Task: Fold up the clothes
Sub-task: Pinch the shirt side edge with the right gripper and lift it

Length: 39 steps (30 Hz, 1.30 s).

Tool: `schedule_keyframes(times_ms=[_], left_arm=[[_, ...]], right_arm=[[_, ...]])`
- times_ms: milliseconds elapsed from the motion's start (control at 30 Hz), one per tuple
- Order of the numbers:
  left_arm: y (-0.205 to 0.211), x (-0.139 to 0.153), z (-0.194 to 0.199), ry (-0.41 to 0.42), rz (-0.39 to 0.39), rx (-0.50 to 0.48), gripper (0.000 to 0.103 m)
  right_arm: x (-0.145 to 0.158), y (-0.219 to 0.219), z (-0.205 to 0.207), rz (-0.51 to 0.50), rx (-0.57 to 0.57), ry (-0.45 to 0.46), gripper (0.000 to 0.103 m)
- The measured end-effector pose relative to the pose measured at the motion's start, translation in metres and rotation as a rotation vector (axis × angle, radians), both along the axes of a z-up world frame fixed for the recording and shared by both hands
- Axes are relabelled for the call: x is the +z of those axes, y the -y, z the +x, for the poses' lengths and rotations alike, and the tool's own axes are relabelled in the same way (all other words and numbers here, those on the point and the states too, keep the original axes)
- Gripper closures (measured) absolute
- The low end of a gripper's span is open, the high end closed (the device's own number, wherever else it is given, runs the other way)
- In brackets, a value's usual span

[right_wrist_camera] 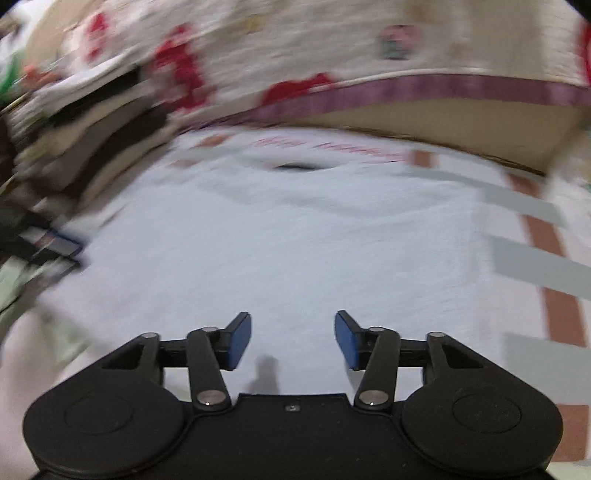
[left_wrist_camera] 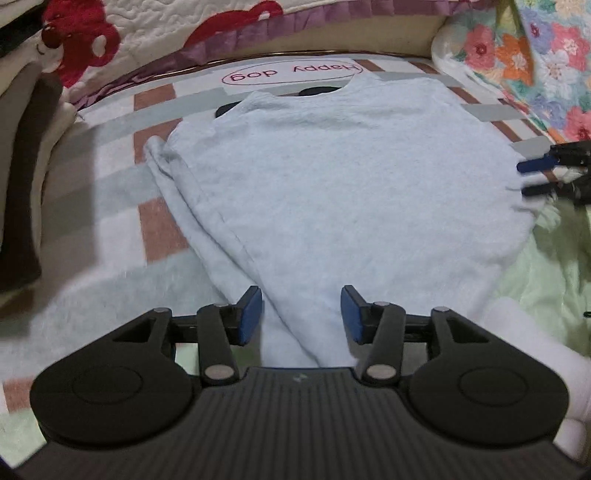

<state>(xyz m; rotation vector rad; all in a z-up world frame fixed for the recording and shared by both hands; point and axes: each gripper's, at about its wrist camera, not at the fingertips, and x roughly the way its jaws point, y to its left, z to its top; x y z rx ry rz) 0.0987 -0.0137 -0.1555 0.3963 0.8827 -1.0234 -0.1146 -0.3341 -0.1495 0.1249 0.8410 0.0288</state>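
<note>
- Across the middle of the checked blanket (left_wrist_camera: 122,236), spread flat: a pale blue-grey shirt (left_wrist_camera: 332,177), neckline toward the far edge, just short of the oval "Happy dog" label (left_wrist_camera: 291,74).
- Along the shirt's left side, folded inward: a sleeve, lying in a long ridge down to the near hem.
- Above the near hem: the left gripper (left_wrist_camera: 301,314), jaws parted to a middling gap, nothing between the blue pads, cloth only beneath.
- At the shirt's right edge: the right gripper (left_wrist_camera: 532,177), jaws apart and empty; in its own blurred view (right_wrist_camera: 293,339), hovering over the body of the shirt.
- Beyond the far edge of the blanket: a quilt (left_wrist_camera: 166,33) with red patterning and a purple border.
- At the far right corner: a floral cloth (left_wrist_camera: 546,62).
</note>
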Motion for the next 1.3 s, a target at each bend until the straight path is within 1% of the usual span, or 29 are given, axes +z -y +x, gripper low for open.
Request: schedule_keyframes(times_ms=[33, 67, 167, 267, 333, 367, 433, 500, 533, 567, 600, 633, 667, 700, 767, 800, 867, 933, 967, 1067, 1100, 1167, 1267, 1300], left_arm=[[0.001, 0.004, -0.006, 0.016, -0.018, -0.028, 0.056], [0.003, 0.007, -0.012, 0.031, -0.036, -0.056, 0.056], [0.007, 0.018, -0.03, 0.079, -0.09, -0.141, 0.056], [0.013, 0.024, -0.035, 0.049, -0.133, -0.138, 0.054], [0.018, 0.026, -0.04, 0.04, -0.148, -0.136, 0.052], [0.019, 0.025, -0.044, 0.052, -0.144, -0.132, 0.051], [0.02, 0.024, -0.05, 0.089, -0.144, -0.113, 0.047], [0.021, 0.022, -0.054, 0.108, -0.144, -0.116, 0.046], [0.021, 0.022, -0.055, 0.101, -0.148, -0.122, 0.046], [0.022, 0.022, -0.055, 0.092, -0.154, -0.128, 0.046], [0.023, 0.021, -0.056, 0.082, -0.155, -0.14, 0.046], [0.025, 0.021, -0.059, 0.098, -0.149, -0.145, 0.046], [0.026, 0.021, -0.062, 0.119, -0.141, -0.149, 0.046], [0.027, 0.021, -0.065, 0.143, -0.136, -0.153, 0.045], [0.03, 0.023, -0.071, 0.192, -0.127, -0.161, 0.042], [0.031, 0.024, -0.073, 0.189, -0.126, -0.165, 0.04], [0.033, 0.024, -0.074, 0.169, -0.125, -0.174, 0.04], [0.039, 0.023, -0.079, 0.184, -0.108, -0.177, 0.039], [0.041, 0.022, -0.082, 0.208, -0.101, -0.175, 0.039], [0.047, 0.023, -0.094, 0.341, -0.09, -0.184, 0.036], [0.049, 0.023, -0.095, 0.35, -0.08, -0.188, 0.036], [0.052, 0.024, -0.095, 0.354, -0.061, -0.196, 0.036], [0.056, 0.026, -0.095, 0.31, -0.065, -0.212, 0.034], [0.059, 0.025, -0.096, 0.311, -0.059, -0.214, 0.033]], right_arm=[[-0.002, -0.01, -0.001, -0.02, 0.065, -0.011, 0.04], [-0.005, -0.02, -0.001, -0.041, 0.13, -0.023, 0.039], [-0.015, -0.048, 0.004, -0.112, 0.258, -0.058, 0.039], [-0.021, -0.065, 0.01, -0.171, 0.313, -0.026, 0.039], [-0.026, -0.07, 0.016, -0.217, 0.297, -0.026, 0.038], [-0.028, -0.071, 0.019, -0.231, 0.279, -0.03, 0.037], [-0.027, -0.072, 0.023, -0.222, 0.271, -0.021, 0.037], [-0.025, -0.074, 0.024, -0.239, 0.268, 0.005, 0.038], [-0.024, -0.076, 0.024, -0.25, 0.262, 0.02, 0.04], [-0.023, -0.075, 0.023, -0.253, 0.256, 0.033, 0.044], [-0.021, -0.074, 0.024, -0.255, 0.25, 0.038, 0.058], [-0.02, -0.072, 0.026, -0.256, 0.236, 0.037, 0.073], [-0.02, -0.07, 0.028, -0.257, 0.213, 0.04, 0.079], [-0.019, -0.067, 0.028, -0.251, 0.184, 0.048, 0.081], [-0.015, -0.061, 0.032, -0.221, 0.144, 0.064, 0.082], [-0.013, -0.058, 0.034, -0.205, 0.125, 0.071, 0.082], [-0.011, -0.055, 0.039, -0.192, 0.111, 0.079, 0.083], [-0.009, -0.052, 0.045, -0.182, 0.099, 0.085, 0.083], [-0.009, -0.051, 0.048, -0.176, 0.093, 0.089, 0.083], [-0.008, -0.049, 0.051, -0.17, 0.083, 0.095, 0.083], [-0.007, -0.048, 0.051, -0.164, 0.079, 0.098, 0.083], [-0.006, -0.046, 0.051, -0.148, 0.068, 0.108, 0.083], [-0.005, -0.04, 0.051, -0.114, 0.041, 0.125, 0.083], [-0.005, -0.039, 0.052, -0.104, 0.032, 0.128, 0.083]])
